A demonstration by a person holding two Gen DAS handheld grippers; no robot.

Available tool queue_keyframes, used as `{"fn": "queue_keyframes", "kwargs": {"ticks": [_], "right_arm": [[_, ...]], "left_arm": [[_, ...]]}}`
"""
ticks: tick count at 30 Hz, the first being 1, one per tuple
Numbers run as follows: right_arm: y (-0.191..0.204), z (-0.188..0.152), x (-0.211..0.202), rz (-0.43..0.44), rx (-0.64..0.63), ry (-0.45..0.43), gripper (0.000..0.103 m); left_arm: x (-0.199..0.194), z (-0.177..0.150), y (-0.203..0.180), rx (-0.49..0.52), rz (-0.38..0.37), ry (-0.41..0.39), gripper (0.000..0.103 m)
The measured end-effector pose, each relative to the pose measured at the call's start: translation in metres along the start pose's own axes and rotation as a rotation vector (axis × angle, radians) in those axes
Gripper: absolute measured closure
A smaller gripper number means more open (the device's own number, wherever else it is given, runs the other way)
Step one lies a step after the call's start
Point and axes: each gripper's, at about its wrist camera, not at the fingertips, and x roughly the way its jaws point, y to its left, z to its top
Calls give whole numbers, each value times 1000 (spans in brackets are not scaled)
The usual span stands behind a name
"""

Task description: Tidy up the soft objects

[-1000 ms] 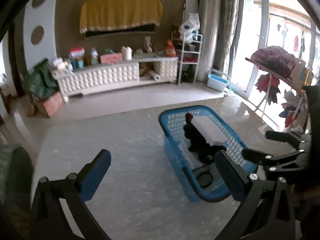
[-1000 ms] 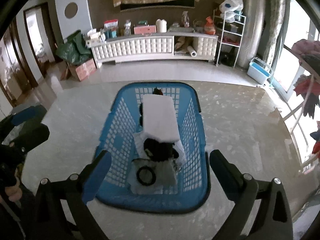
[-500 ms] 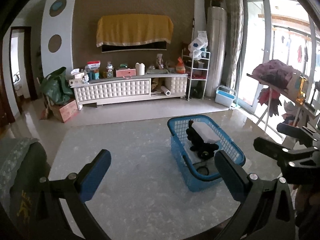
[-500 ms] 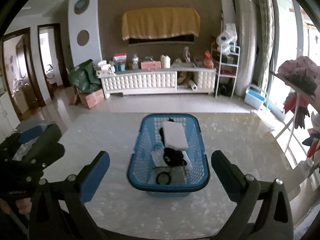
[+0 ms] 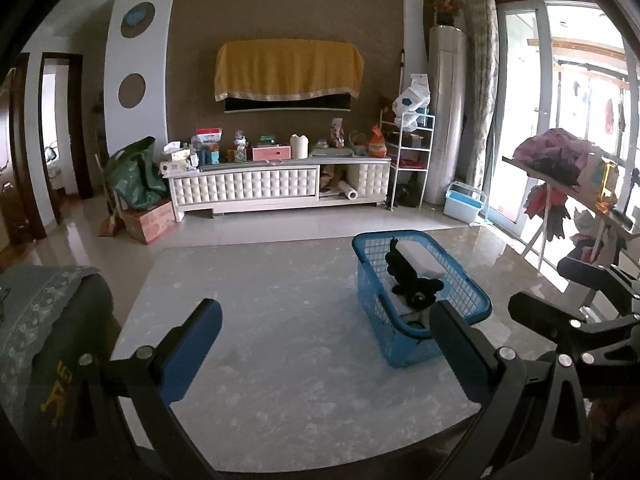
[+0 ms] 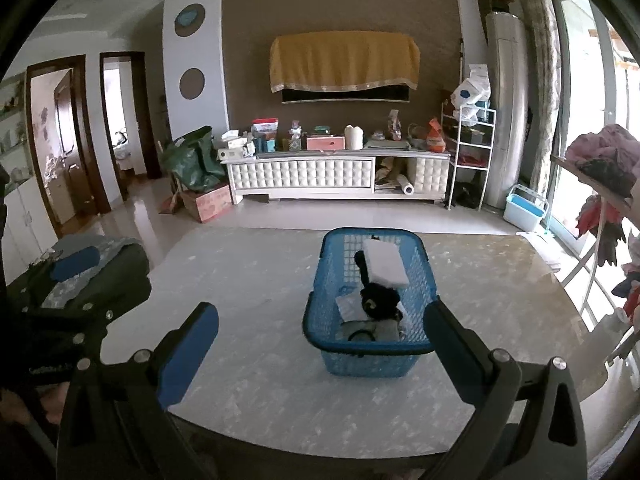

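A blue plastic basket (image 6: 420, 256) stands on the grey marble table (image 6: 248, 280). It holds a white folded pad (image 6: 384, 264), a black plush toy (image 6: 378, 296) and pale cloths with a black ring (image 6: 360, 334). The basket also shows in the left wrist view (image 5: 468, 284), to the right. My right gripper (image 6: 324, 344) is open and empty, held back above the table's near edge in front of the basket. My left gripper (image 5: 328, 344) is open and empty, to the basket's left and farther back.
A dark cushion with grey patterned cloth (image 5: 44, 312) lies at the table's left. A drying rack with clothes (image 5: 560, 164) stands at the right by the window. A white TV cabinet (image 6: 336, 176) with clutter lines the far wall.
Both grippers have pulled back and up from the basket, so it looks smaller and farther away. Both stayed open. The basket's contents have not moved.
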Motion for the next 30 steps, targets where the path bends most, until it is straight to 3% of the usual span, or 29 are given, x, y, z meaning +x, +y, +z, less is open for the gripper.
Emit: {"fn": "queue_keyframes", "kwargs": {"ticks": [12, 17, 30], "right_arm": [[2, -6, -9, -11, -13, -20, 0], [4, -11, -13, -14, -11, -26, 0], [2, -15, -17, -7, -6, -25, 0]], "left_arm": [[-11, -7, 0, -17, -12, -3, 0], [-12, -8, 3, -59, -52, -3, 0], [-20, -6, -6, -30, 2, -31, 0]]}}
